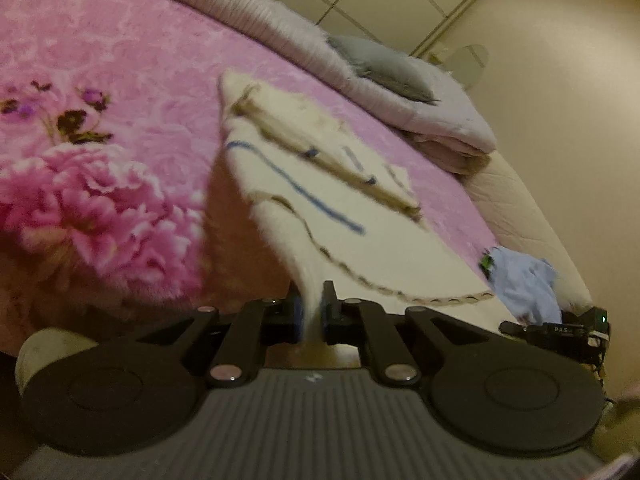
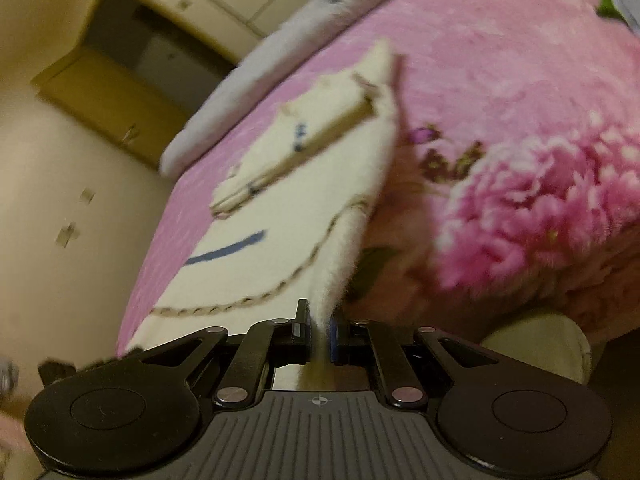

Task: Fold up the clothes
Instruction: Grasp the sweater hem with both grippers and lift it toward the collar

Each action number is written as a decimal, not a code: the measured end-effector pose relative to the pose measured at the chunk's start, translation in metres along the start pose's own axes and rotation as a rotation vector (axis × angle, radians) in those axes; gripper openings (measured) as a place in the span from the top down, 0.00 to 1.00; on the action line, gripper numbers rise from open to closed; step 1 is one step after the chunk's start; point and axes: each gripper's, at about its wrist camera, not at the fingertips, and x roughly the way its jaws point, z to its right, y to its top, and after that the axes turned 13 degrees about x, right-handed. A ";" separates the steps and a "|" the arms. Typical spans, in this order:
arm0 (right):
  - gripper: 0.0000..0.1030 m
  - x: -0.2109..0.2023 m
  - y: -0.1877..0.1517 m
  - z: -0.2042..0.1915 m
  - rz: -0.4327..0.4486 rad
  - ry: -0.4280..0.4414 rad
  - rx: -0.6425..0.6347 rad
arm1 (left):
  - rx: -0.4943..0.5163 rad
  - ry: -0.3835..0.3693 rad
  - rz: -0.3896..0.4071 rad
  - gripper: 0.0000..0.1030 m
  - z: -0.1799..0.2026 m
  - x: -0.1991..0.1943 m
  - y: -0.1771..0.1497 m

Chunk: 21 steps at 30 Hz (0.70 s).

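Bed point(image 1: 520, 200) carried a pink floral blanket point(image 1: 120, 80). On the blanket lay a cream garment point(image 1: 320, 200), partly lifted at its near edge. Folded quilt point(image 1: 440, 120) and blue cloth point(image 1: 528, 284) lay along the bed's edge.

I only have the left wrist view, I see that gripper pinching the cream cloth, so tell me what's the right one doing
Observer: The right gripper is shut on the cream garment too, pinching a lifted edge.
Operator: What is beside the bed on that side?
Observer: A brown cabinet stands against the wall beyond the pink blanket.
Operator: Anything near that gripper I can't see?
Observer: A pale rounded object sits just right of it; too blurred to identify.
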 end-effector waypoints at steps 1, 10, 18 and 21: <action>0.94 -0.009 -0.006 -0.006 -0.003 0.005 -0.027 | 0.005 -0.010 0.011 0.95 0.006 -0.011 0.000; 0.93 -0.049 -0.007 -0.031 0.108 0.077 -0.110 | 0.059 -0.025 0.144 0.94 0.021 -0.031 0.037; 0.93 0.009 0.074 -0.043 0.201 0.070 -0.141 | 0.047 -0.002 0.112 0.94 -0.022 0.047 0.106; 0.93 0.043 0.110 -0.032 0.208 0.041 -0.067 | 0.055 0.013 0.117 0.94 -0.040 0.087 0.151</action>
